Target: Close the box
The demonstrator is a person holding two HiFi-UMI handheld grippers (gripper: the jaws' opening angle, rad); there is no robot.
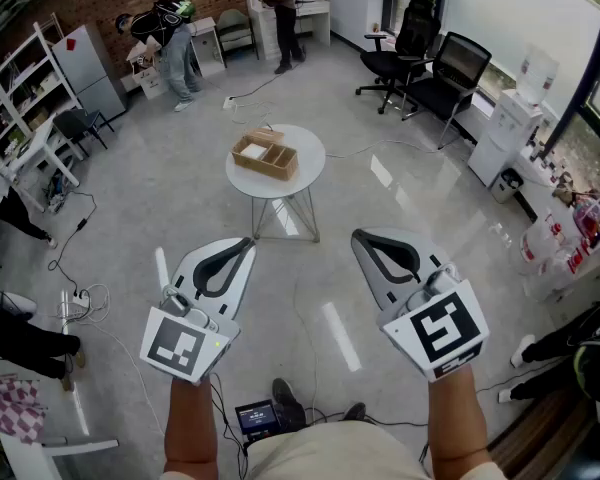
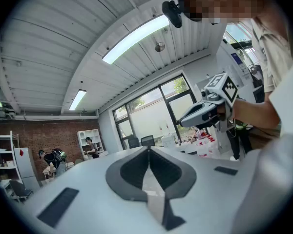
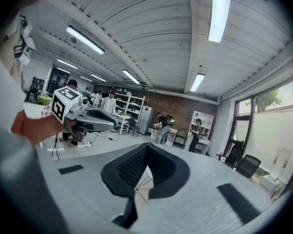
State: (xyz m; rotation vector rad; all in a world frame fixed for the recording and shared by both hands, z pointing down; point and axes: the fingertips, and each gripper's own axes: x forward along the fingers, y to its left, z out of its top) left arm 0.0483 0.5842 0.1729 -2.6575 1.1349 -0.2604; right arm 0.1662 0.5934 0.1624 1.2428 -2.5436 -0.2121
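Note:
An open cardboard box [image 1: 265, 155] with its flaps up sits on a small round white table [image 1: 311, 160], some way ahead of me on the floor. My left gripper [image 1: 248, 241] and right gripper [image 1: 358, 236] are held side by side in front of my body, well short of the table. Both point toward it, and nothing is between their jaws. In the left gripper view the jaws [image 2: 148, 149] meet, shut on nothing. In the right gripper view the jaws [image 3: 146, 146] are likewise shut and empty. Each gripper's camera also catches the other gripper [image 2: 201, 113] [image 3: 90, 118].
Black office chairs [image 1: 435, 63] stand at the back right near a water dispenser [image 1: 505, 128]. Two people [image 1: 170, 28] [image 1: 280, 8] work by the far brick wall. Cables and a power strip [image 1: 78, 301] lie on the floor at left. A small device [image 1: 257, 418] sits by my feet.

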